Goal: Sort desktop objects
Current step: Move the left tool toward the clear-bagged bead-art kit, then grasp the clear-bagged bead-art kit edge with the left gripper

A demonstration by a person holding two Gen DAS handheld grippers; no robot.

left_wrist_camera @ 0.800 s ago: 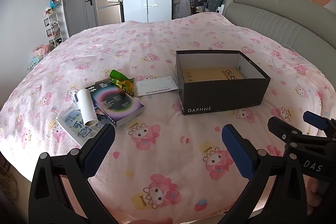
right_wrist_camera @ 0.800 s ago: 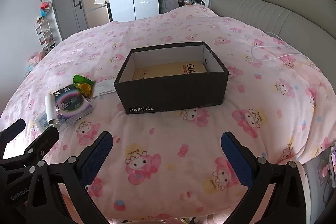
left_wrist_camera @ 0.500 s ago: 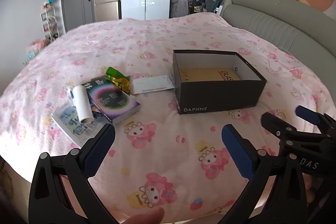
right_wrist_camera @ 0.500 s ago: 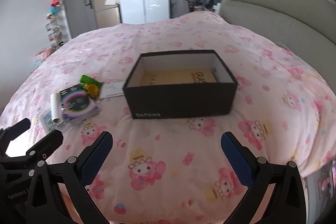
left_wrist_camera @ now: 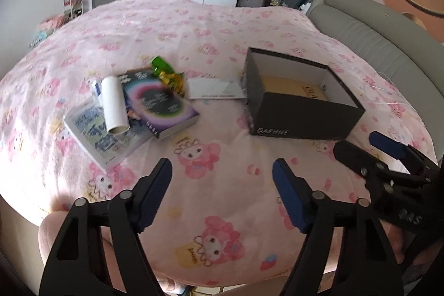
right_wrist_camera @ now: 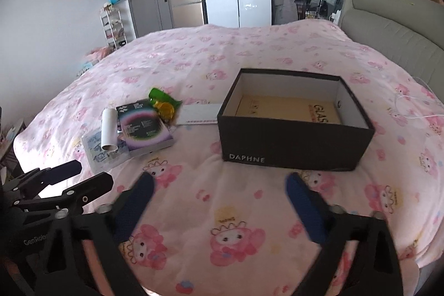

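Both tongs had pushed forward over the bed since the earlier frames, so the clutter and the box sat closer in view; the left wrist view had also swung toward the clutter. Nothing on the bed had shifted.

Nearest: left tongs (left_wrist_camera: 222, 182) hung jaws apart, empty, above the pink quilt (left_wrist_camera: 222, 212). Right tongs (right_wrist_camera: 219, 199) likewise spread wide, holding nothing, just short of the black box (right_wrist_camera: 294, 140).

Mid-range, left of the box, the pile to sort: a white paper tube (left_wrist_camera: 113, 106) lay across a flat printed booklet (left_wrist_camera: 102, 140) and against a thick book with a neon-ring cover (left_wrist_camera: 161, 104). Behind the book, a crumpled green-yellow wrapper (left_wrist_camera: 166, 74); beside that, a white card (left_wrist_camera: 213, 89) lying flat, its far end touching the box.

Handling guess: tube light, hollow, crushable, so pinch across mid-length, gently. Book stiff and heaviest, so grip the near spine edge where it overhangs. Booklet and card thin and flat on soft bedding, hard to get under; probably press and scrape an edge. Wrapper soft and slippery, grab the bunched part.

Box was open, upright, with a tan sheet lying on its floor. Beyond it, grey headboard (right_wrist_camera: 394, 27).
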